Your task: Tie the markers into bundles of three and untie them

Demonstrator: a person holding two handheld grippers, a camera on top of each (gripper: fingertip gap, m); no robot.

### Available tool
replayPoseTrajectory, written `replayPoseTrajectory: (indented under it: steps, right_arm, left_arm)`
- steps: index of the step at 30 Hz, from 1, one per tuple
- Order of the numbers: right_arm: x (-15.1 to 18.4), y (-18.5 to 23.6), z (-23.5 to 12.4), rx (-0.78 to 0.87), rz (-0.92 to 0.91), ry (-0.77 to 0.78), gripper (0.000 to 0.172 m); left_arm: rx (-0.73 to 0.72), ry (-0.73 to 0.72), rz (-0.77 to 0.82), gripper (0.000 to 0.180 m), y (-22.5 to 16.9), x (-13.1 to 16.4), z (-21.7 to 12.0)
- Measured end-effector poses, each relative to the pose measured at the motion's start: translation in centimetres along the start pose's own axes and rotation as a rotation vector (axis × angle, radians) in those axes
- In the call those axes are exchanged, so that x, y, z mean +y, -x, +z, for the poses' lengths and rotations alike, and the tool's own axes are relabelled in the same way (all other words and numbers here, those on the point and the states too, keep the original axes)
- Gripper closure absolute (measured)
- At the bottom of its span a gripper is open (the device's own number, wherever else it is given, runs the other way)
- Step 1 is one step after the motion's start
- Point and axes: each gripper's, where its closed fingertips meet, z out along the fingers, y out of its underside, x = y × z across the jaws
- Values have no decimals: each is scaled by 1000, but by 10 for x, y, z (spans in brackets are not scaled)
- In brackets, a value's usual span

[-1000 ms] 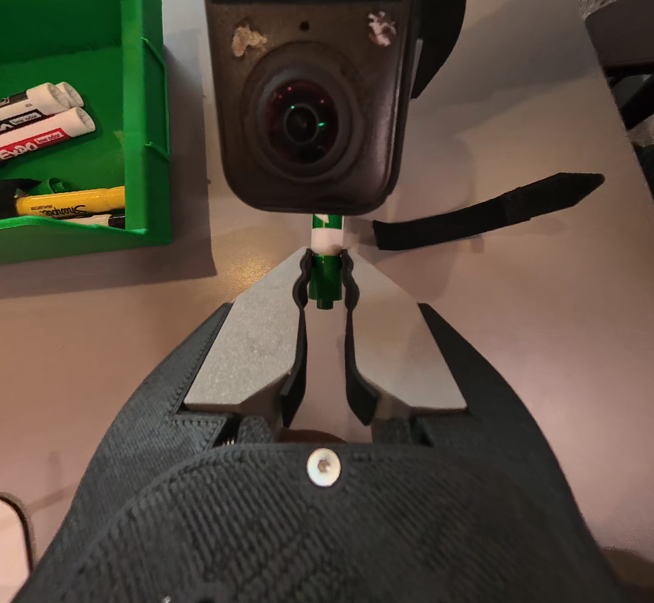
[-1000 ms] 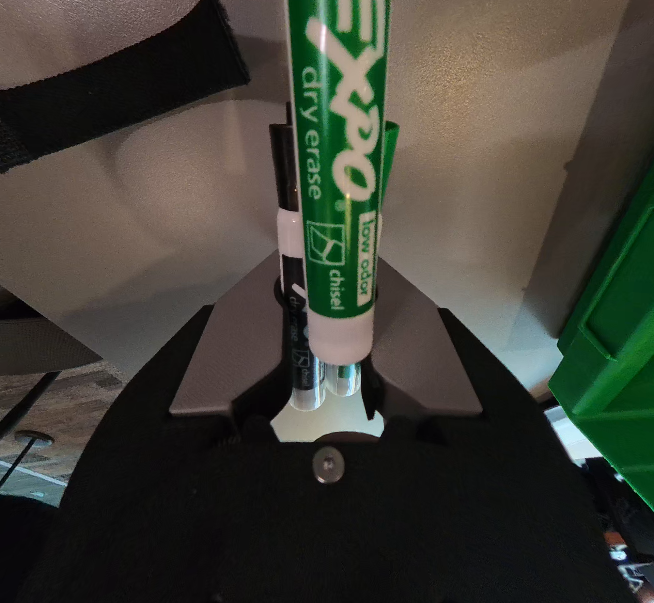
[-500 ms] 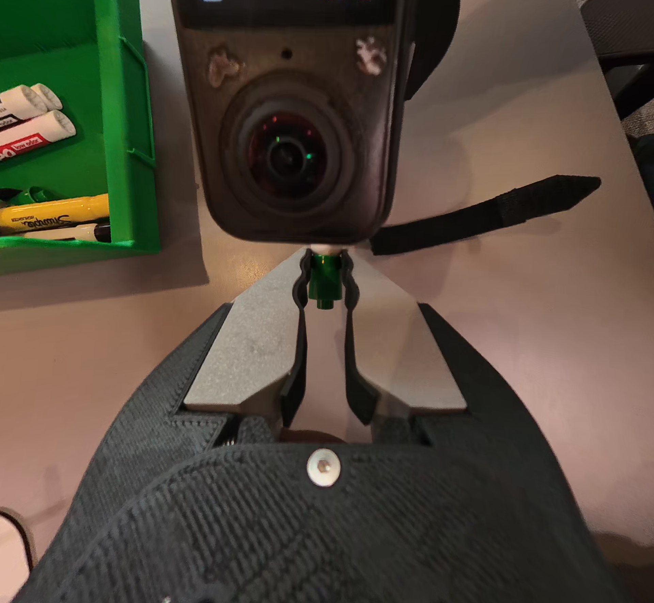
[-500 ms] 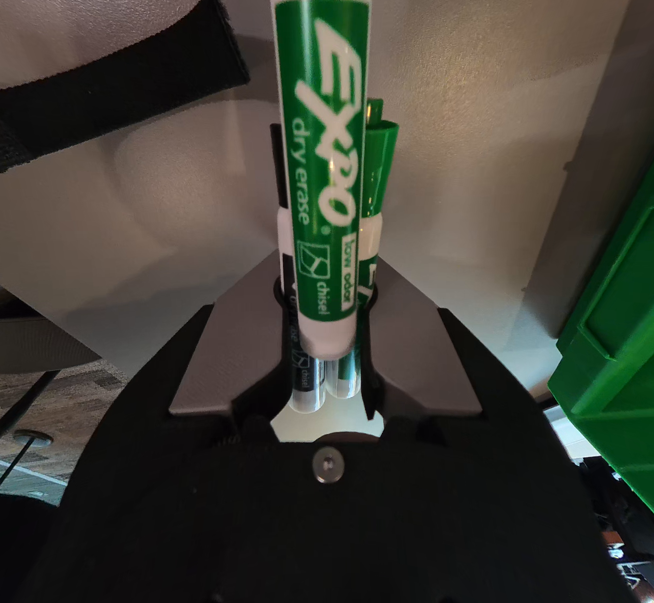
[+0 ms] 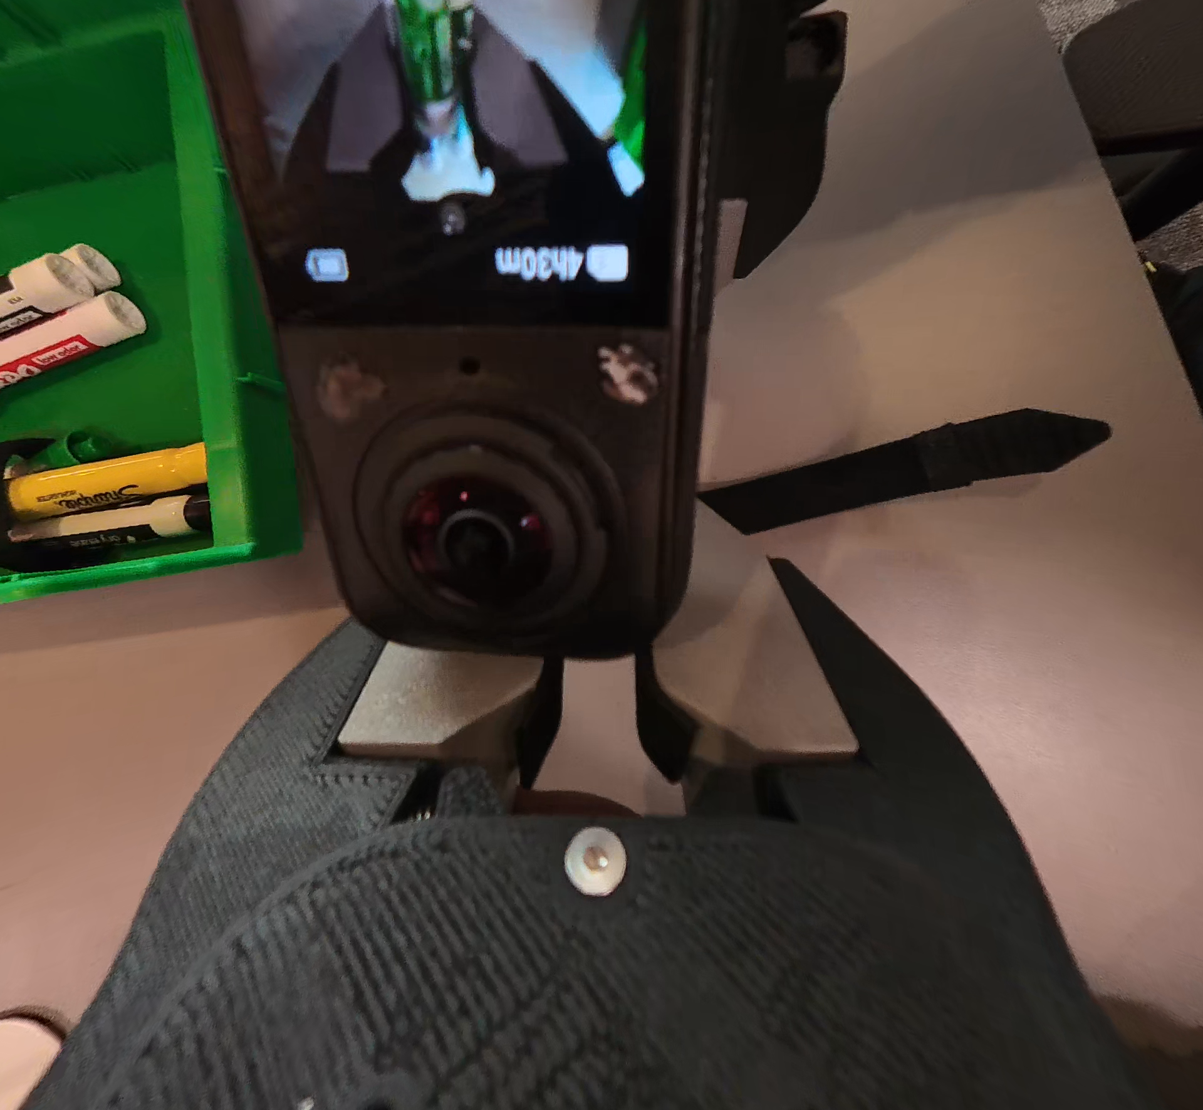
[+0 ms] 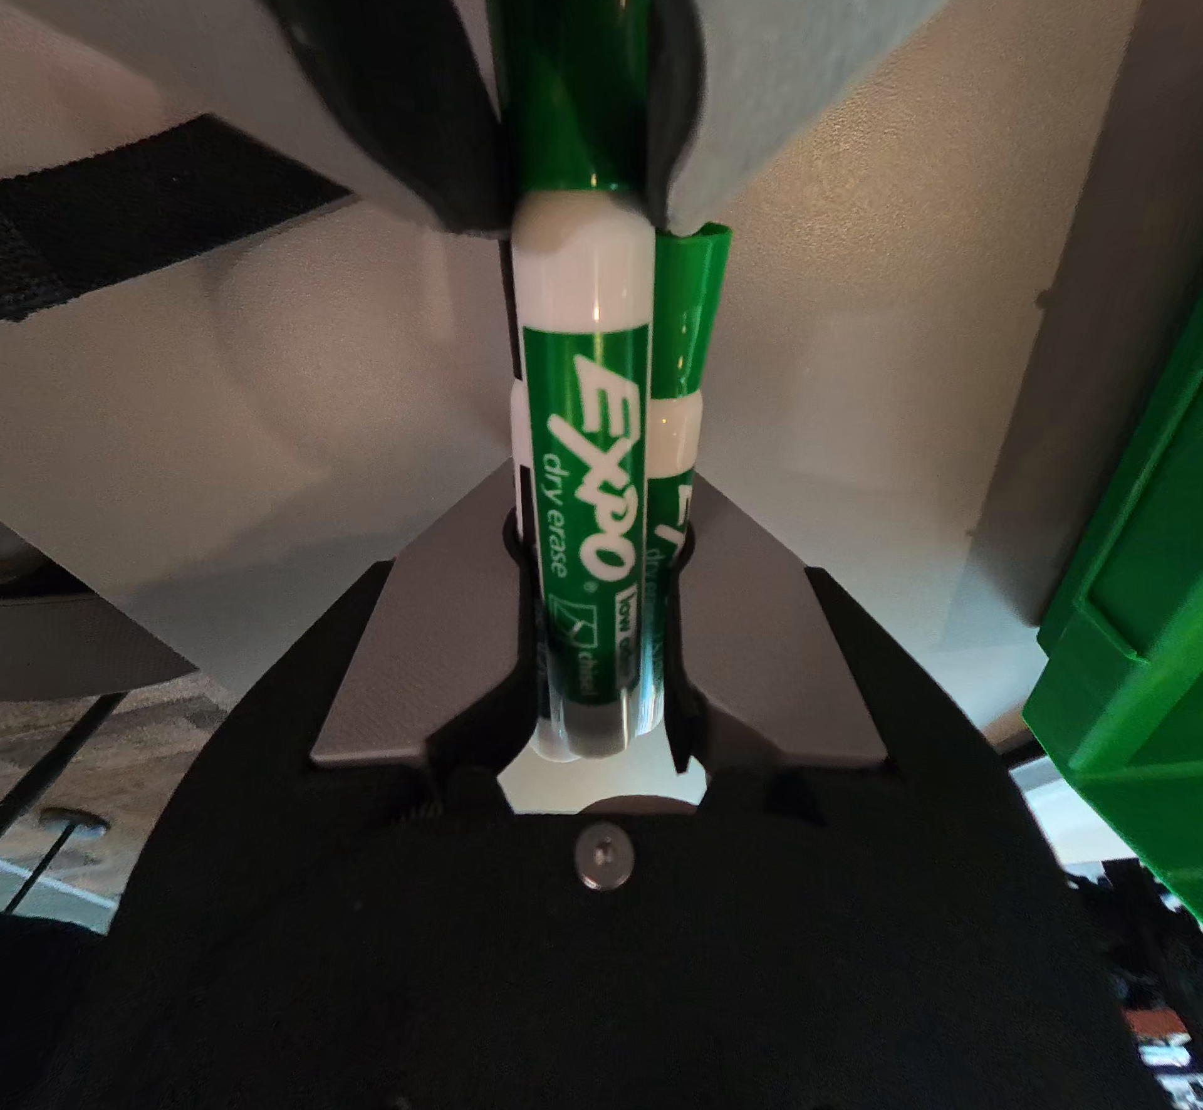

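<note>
- The right gripper (image 6: 602, 532) squeezes a small bunch of white dry-erase markers with green and black labels (image 6: 674, 427). Its dark pads (image 6: 521, 564) press on the bunch from both sides.
- The left gripper (image 6: 573, 102) comes in from the far end and pinches the green cap of one long marker with a green label (image 6: 573, 362). Its fingers (image 6: 677, 69) close on both sides of that cap.
- This marker points straight from one gripper to the other. Its back end sits between the right pads, on top of the other markers.
- In the left wrist view, the black camera on the right tool (image 5: 501, 460) hides the left fingertips, so the pinch only shows in the right wrist view.
- I think there are three markers in the bunch now, but one is mostly hidden.
- The flat black fabric strap (image 5: 911, 466) lies on the pale tabletop (image 5: 976, 688), off to one side of the markers and not touching them. The left gripper looks nearer to it, so it could fetch it once it lets go.
- The green plastic bin (image 5: 215, 362) with spare markers sits toward the left edge.
</note>
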Motion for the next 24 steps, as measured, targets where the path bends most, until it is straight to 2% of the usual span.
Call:
replayPoseTrajectory:
  steps: [14,24]
  right_arm:
    - [-1,0,0,-1,8,-136,136]
    - [-3,-1,-1,-8,35,-164,135]
  left_arm:
    - [46,-145,-55,166,4,-15,-2]
    - [30,-158,-36,166,2,-22,0]
